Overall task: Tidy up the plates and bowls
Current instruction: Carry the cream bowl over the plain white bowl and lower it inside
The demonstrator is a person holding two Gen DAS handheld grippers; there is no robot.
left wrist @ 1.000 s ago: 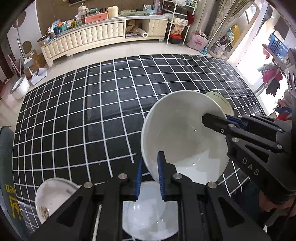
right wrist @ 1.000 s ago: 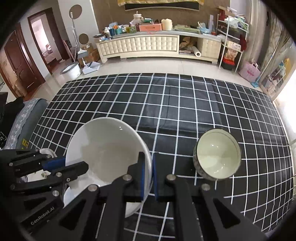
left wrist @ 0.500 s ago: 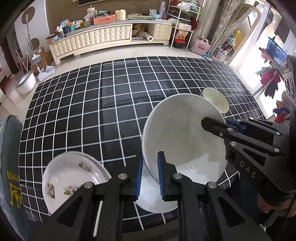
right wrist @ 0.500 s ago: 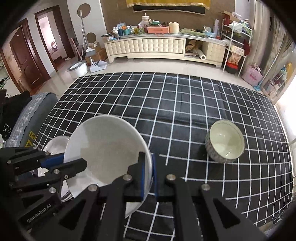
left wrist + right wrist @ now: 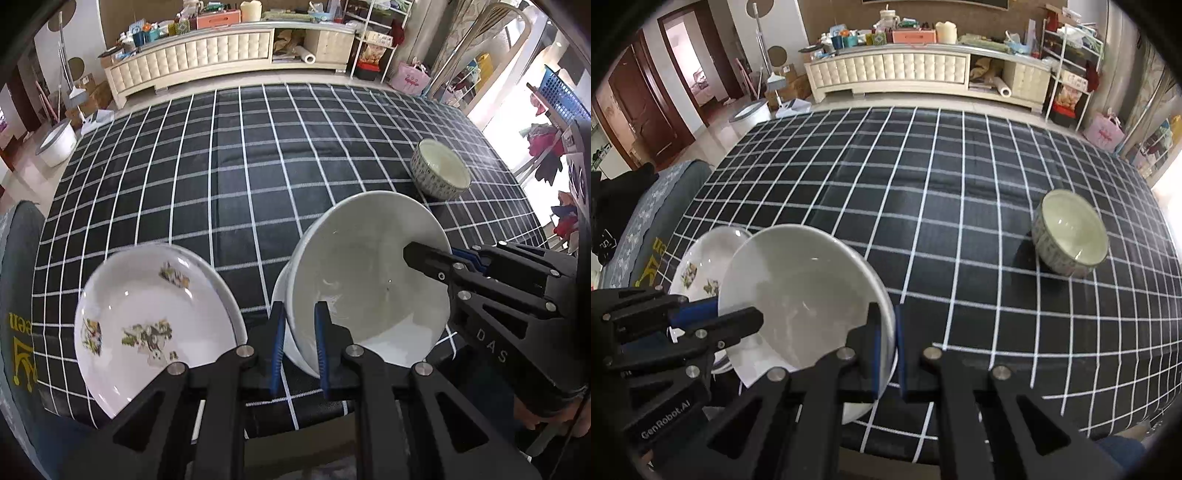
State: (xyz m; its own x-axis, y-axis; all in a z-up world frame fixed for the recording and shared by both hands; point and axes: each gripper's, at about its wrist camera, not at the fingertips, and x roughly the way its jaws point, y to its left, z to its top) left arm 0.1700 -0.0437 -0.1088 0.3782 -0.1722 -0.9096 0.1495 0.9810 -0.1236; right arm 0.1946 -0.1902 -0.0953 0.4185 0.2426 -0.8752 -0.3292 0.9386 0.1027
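Note:
Both grippers hold a large white bowl (image 5: 362, 280) tilted above the near edge of the table. My left gripper (image 5: 299, 321) is shut on its near-left rim, and also shows in the right wrist view (image 5: 726, 315). My right gripper (image 5: 885, 328) is shut on the bowl's (image 5: 801, 295) right rim, and reaches in from the right in the left wrist view (image 5: 436, 255). A white plate with a floral print (image 5: 147, 321) lies left of the bowl. A small patterned bowl (image 5: 1071, 236) stands upright at the far right.
A black cloth with a white grid (image 5: 258, 177) covers the table; its near edge runs just below the grippers. A grey seat with yellow print (image 5: 653, 236) adjoins the table's left side. A cream cabinet (image 5: 923, 74) stands beyond the table across open floor.
Both grippers, still shut on the white bowl, have risen and drawn back toward the near edge. The floral plate and the small patterned bowl now show in full.

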